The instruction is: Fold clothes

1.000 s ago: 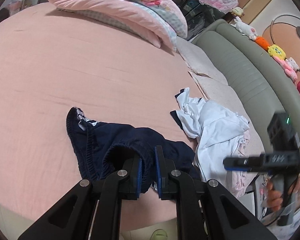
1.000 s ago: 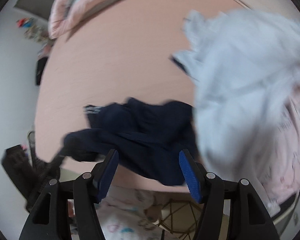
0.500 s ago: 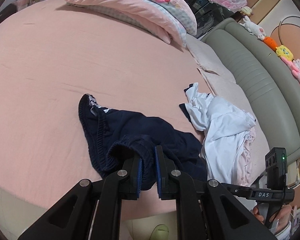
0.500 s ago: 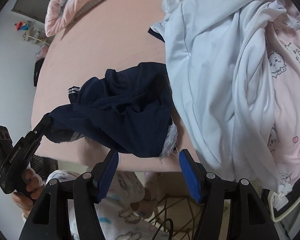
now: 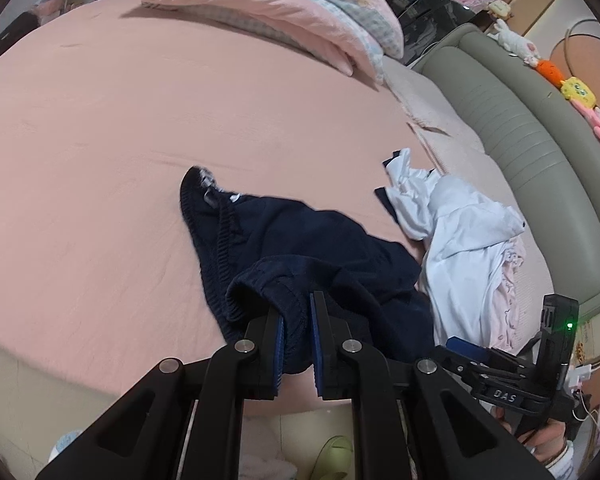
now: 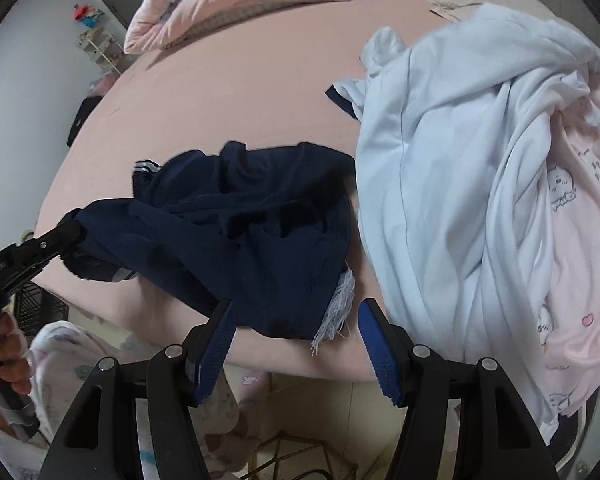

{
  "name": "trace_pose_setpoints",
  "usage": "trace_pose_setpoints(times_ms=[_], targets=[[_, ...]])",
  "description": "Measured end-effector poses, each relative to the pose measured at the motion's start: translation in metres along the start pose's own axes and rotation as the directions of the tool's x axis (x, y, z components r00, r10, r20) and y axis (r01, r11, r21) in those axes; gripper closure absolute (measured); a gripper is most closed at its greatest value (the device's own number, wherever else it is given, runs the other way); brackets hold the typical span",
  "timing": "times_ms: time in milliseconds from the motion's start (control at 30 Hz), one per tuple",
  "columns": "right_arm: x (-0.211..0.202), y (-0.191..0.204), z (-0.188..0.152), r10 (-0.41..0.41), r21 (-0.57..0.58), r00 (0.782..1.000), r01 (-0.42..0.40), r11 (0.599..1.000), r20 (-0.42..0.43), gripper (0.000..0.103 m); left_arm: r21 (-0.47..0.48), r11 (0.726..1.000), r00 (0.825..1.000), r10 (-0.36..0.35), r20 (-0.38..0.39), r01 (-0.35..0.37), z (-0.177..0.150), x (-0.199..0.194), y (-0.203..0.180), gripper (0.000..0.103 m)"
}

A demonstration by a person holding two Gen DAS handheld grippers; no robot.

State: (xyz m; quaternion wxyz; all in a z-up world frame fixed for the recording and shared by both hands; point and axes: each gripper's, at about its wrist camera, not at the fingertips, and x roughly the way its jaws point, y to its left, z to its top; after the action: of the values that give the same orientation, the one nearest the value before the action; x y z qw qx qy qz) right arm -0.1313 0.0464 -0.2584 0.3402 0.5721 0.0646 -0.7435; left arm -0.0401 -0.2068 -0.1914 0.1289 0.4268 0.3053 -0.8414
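Observation:
Navy shorts lie crumpled near the front edge of the pink bed. My left gripper is shut on their ribbed waistband, lifting that edge a little; it shows at the left of the right wrist view. My right gripper stands open just in front of the shorts' lower hem, where a frayed white tag hangs, pads clear of the cloth. It also shows at the lower right of the left wrist view.
A heap of white and pink printed clothes lies right of the shorts. A folded pink quilt sits at the far side. A grey-green headboard with plush toys runs along the right. The floor lies below the bed edge.
My right gripper has come down and closer to the shorts' hem, still open. The left gripper keeps its hold on the waistband and has shifted slightly.

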Motion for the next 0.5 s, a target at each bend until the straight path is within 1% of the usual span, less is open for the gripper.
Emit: trace_pose_setpoints(times_ms=[133, 233, 333, 400, 500], targets=[[0.009, -0.001, -0.003, -0.001, 0.018, 1.000, 0.001, 1.000, 0.001, 0.041, -0.011, 1.000, 1.000, 0.013, -0.014, -0.013, -0.005, 0.000, 0.002, 0.093], [0.011, 0.001, -0.005, -0.018, 0.005, 1.000, 0.018, 1.000, -0.001, 0.041, -0.006, 1.000, 1.000, 0.023, -0.021, -0.024, -0.007, 0.000, 0.004, 0.093], [0.011, 0.003, -0.005, -0.005, 0.001, 1.000, 0.005, 1.000, 0.006, 0.041, -0.019, 0.999, 0.999, 0.026, -0.027, -0.027, -0.010, 0.001, 0.006, 0.093], [0.013, 0.002, -0.006, 0.003, 0.012, 1.000, -0.003, 1.000, 0.004, 0.050, -0.031, 0.999, 0.999, 0.025, -0.035, -0.026, -0.013, 0.002, 0.008, 0.093], [0.021, 0.000, -0.006, 0.015, 0.035, 1.000, -0.015, 0.999, -0.022, 0.053, -0.047, 0.999, 0.998, 0.023, -0.054, -0.026, -0.016, 0.005, 0.011, 0.093]])
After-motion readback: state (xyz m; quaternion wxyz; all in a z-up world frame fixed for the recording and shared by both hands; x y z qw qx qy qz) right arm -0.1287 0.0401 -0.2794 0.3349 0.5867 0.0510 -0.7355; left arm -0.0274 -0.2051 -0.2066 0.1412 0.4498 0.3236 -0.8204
